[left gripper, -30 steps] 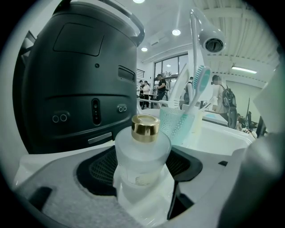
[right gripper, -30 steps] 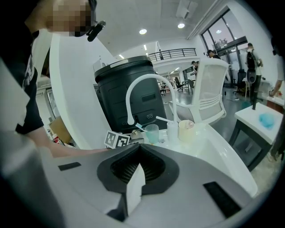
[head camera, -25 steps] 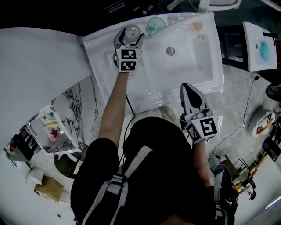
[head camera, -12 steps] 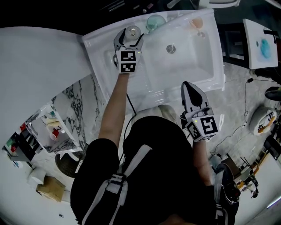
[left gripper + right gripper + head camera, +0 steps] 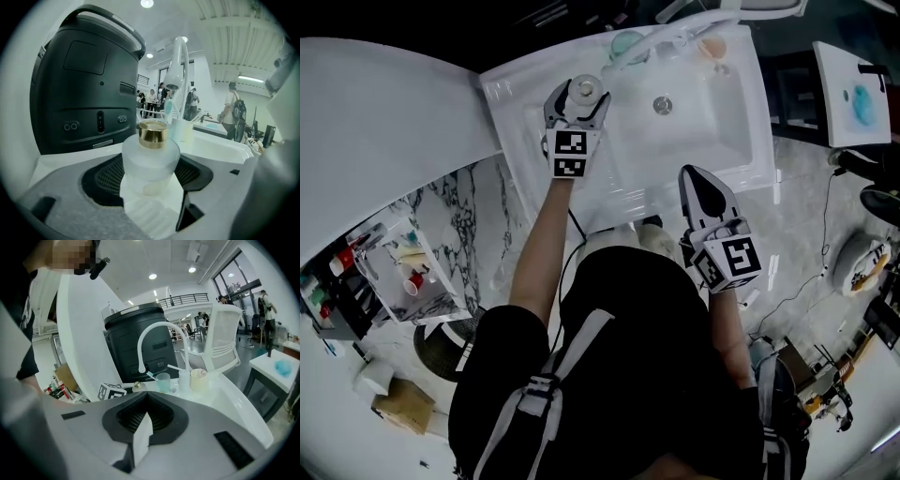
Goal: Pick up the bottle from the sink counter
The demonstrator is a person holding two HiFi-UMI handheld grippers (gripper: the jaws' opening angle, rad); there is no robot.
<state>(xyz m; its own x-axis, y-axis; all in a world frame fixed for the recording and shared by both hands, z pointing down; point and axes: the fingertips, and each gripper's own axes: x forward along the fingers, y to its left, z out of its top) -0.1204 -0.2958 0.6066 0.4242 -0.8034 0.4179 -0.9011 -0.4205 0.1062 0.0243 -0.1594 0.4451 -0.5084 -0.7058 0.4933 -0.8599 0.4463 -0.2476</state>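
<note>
Left gripper view: my left gripper (image 5: 150, 180) has both jaws closed in on the bottle (image 5: 151, 161), a frosted one w/ a gold cap (image 5: 153, 132). The black pads (image 5: 104, 180) look pressed to its sides, left & right. It stands upright, base on the white sink counter (image 5: 79, 153) as far as I can tell, just in front of a big black bin (image 5: 84, 84). Beyond it a white faucet (image 5: 179, 56) arches over a clear cup (image 5: 182, 129). Head view: the left gripper (image 5: 578, 98) reaches to the back left part of the sink counter (image 5: 511, 103), left of the basin (image 5: 712, 131). The bottle (image 5: 585, 91) sits between its jaws, marker cube (image 5: 569, 154) facing up. My right gripper (image 5: 697, 183) hangs near the basin's front edge, well apart from the bottle, pointed toward the sink. Right gripper view: the right gripper (image 5: 143, 425) has its jaws together, nothing between them. Past them I see the faucet (image 5: 159, 333), a teal cup (image 5: 163, 380) and a cream cup (image 5: 199, 378) near it. Further left is the other gripper's marker cube (image 5: 111, 391) w/ the bottle (image 5: 136, 386) just beside it, black bin (image 5: 133, 345) behind.
</note>
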